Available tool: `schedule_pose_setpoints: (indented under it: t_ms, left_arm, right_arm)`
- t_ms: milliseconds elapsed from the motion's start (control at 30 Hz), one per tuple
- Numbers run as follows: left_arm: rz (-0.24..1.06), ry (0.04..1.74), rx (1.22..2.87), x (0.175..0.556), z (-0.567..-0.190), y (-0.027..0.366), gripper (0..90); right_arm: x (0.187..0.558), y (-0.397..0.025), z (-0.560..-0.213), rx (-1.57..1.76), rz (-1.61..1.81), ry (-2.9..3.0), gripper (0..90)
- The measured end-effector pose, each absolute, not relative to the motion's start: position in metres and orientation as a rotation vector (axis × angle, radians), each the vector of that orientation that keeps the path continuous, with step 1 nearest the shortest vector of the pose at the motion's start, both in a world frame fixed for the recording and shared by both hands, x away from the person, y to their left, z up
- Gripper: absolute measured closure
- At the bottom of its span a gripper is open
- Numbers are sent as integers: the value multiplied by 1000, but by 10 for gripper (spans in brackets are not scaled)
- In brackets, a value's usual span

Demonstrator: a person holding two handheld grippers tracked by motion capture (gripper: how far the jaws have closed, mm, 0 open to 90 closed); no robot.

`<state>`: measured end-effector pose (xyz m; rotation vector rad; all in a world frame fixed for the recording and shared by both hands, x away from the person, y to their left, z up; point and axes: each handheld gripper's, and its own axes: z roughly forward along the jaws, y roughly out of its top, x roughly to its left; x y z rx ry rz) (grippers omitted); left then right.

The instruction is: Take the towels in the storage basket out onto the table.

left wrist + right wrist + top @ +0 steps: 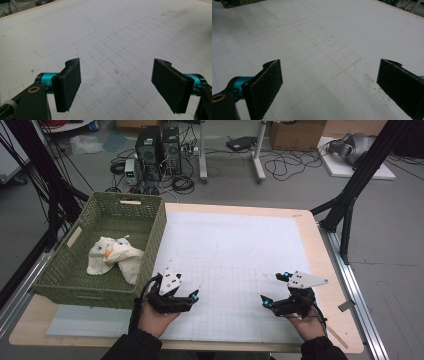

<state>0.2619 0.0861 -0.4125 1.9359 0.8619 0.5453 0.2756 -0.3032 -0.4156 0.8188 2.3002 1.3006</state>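
A green woven basket (60, 270) stands at the table's left side, and a crumpled cream cloth (114, 257) lies inside it. My left gripper (184, 292) rests near the front edge just right of the basket, held by a hand, jaws wide apart with nothing between them. In the left gripper view the left gripper (116, 82) hovers over bare gridded mat. My right gripper (274, 290) sits at the front right, also open and empty. The right gripper (329, 85) in its own view faces the white mat.
A white gridded mat (235, 265) covers most of the wooden table (320, 250). Computer towers (157, 150), cables and boxes lie on the floor beyond the far edge. Black stand legs (350, 205) rise at the right.
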Motion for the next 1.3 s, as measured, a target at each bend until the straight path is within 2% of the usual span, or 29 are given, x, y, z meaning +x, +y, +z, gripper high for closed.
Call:
schedule_pose_setpoints:
  t_ms: [1300]
  left_arm:
    - [485, 862, 1937, 262, -411, 82, 239]
  right_arm:
    - [274, -304, -416, 816, 1289, 2301, 54]
